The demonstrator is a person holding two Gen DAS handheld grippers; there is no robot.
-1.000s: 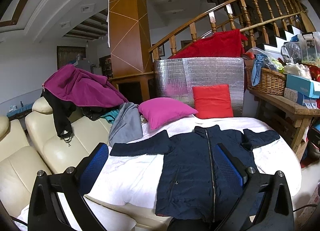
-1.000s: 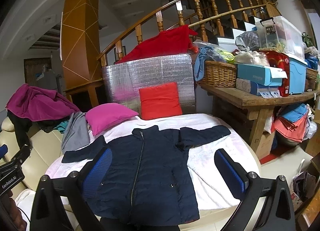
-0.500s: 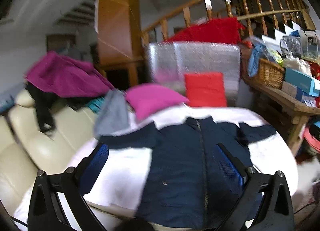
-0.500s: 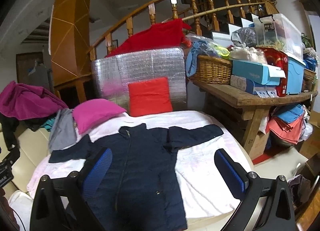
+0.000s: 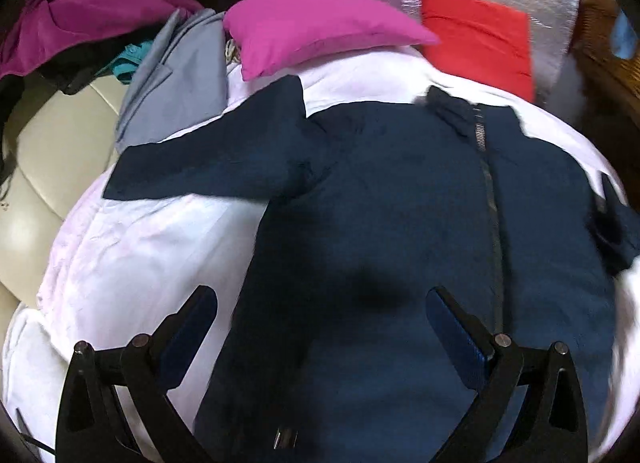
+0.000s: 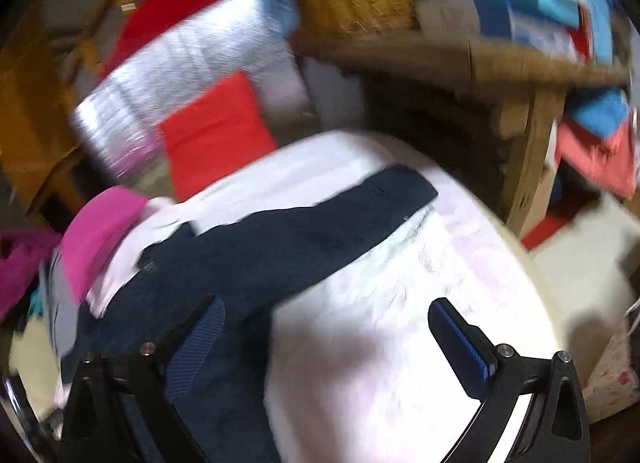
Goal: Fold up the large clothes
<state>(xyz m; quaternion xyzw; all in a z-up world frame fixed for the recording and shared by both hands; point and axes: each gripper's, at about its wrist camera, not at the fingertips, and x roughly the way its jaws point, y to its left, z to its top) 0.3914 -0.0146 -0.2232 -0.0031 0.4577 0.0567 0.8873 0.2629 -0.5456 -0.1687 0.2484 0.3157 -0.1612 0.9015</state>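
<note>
Hovering left gripper (image 5: 322, 321): spread wide and empty, low above the navy jacket (image 5: 400, 223), its pads straddling the body panel beside the zipper (image 5: 490, 199).
Right gripper (image 6: 326, 333): likewise released and holding nothing, one pad over the jacket's side, the other over bare white sheet (image 6: 400, 303).
Jacket position: laid flat, front up, on the sheet-covered surface, both sleeves stretched outward; the right sleeve (image 6: 320, 223) reaches toward the wooden bench (image 6: 520, 75).
Risk, sheet: closing here would likely pinch the white sheet together with the jacket, dragging the bedding up during the fold.
Risk, thickness: the jacket looks padded, so a shallow bite may catch only the top layer and leave the back behind.
Risk, crowding: the left sleeve (image 5: 208, 159) ends just beside the grey garment (image 5: 176, 79) and near the pink pillow (image 5: 316, 23); a sweep there could snag either.
Risk, view: both pictures are blurred, so edges are hard to judge.
Change since earlier: both cameras have dipped and moved closer, the staircase has left the frame, and the jacket lies as before.
</note>
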